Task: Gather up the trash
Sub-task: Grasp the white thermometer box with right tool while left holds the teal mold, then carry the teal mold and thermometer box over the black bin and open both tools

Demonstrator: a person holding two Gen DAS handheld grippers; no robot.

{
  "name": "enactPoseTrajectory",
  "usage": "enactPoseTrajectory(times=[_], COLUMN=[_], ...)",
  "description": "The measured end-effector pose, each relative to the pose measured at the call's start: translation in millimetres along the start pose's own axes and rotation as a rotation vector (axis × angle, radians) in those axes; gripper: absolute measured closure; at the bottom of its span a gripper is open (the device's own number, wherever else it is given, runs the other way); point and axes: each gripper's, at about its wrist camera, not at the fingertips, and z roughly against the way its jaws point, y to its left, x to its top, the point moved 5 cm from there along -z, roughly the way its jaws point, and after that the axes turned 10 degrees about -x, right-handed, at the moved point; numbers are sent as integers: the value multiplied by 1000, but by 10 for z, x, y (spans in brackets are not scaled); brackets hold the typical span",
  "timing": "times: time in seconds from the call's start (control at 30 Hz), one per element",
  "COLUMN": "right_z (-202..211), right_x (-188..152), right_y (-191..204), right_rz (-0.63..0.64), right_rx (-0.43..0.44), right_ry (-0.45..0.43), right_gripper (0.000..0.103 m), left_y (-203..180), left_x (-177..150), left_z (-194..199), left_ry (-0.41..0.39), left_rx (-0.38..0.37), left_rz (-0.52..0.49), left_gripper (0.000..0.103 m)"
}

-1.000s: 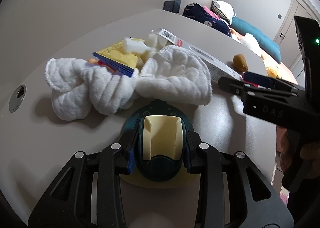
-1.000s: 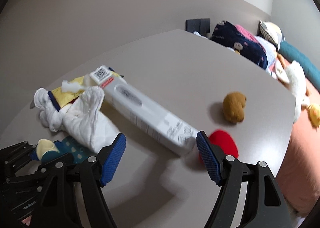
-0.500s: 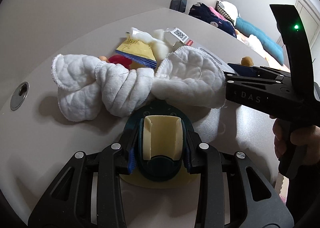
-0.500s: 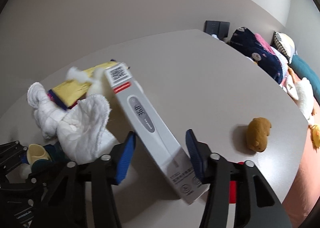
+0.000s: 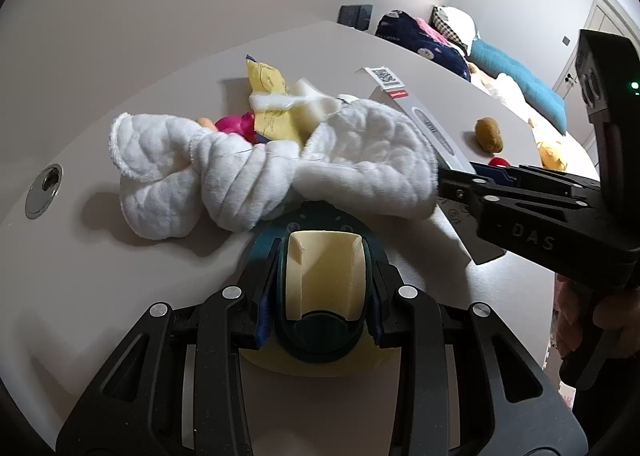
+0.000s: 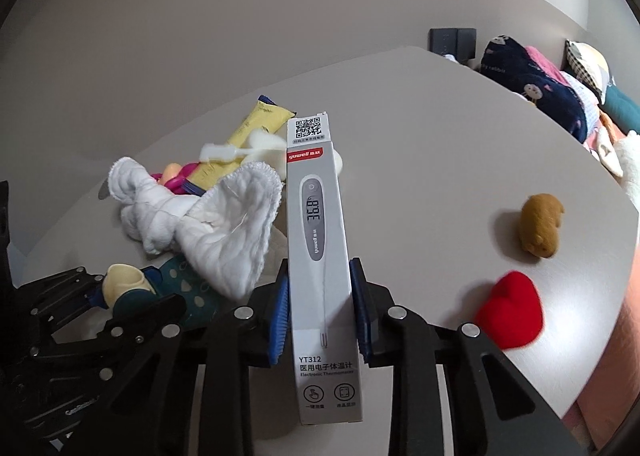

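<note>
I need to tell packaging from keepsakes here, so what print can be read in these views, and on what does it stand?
"yuwell": red band on the thermometer box.
"36.8": pictured display, same box.
"YT312", "医用电子体温计": box's lower end.
"DAS": side of the right gripper.
QR code, and "Electronic Thermometer" below: blurred, unsure.
Yellow packet: print too small.

The box (image 6: 322, 252), standing mid-frame in the right wrist view, carries most of the print. A QR code sits on its top flap. Under that a red band reads "yuwell". The pictured thermometer's display shows "36.8". Lower down stands "YT312", then a line of Chinese characters, then "Electronic Thermometer" in small type, partly blurred. Two round-cornered icons with tiny captions sit at the bottom, too small to read. In the left wrist view, at the right edge, the right tool (image 5: 460, 180) bears the letters "DAS".
</note>
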Motion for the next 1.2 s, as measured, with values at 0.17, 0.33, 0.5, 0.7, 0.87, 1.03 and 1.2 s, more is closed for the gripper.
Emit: enactPoseTrajectory(times=[0.17,0.33,0.5,0.7,0.87,1.03,1.2], right_z=[264,491,698,916,1092,1276,1421], right_x=[-47,-158,-279,-452,-619,-766,-915], right_y=[-118,-188,-286,-448,-648,-846,-1056], right_rz=[-46,-75,-102,-137,-180,-219,-257], right_rx=[0,-3,-13,-32,-54,-81,-106], right_ry=[-31,-47,-67,-79,-89,-105,-114], right_gripper=[74,74,74,74,74,74,73], left_y=[-137,-275,-451,-722,-965,-1212,-1457], left_x=[-6,-11,-39,-72,-107,-109,-123], left_z=[75,148,194,197,181,150,125], left_ry=[-15,-31,-42,-46,-48,-47,-42], left_rx=[-9,-20,-30,-56,-88,-120,-142], left_rz=[-21,-40,-69,-116,-149,-179,-218], left_gripper=[68,68,68,68,68,68,68])
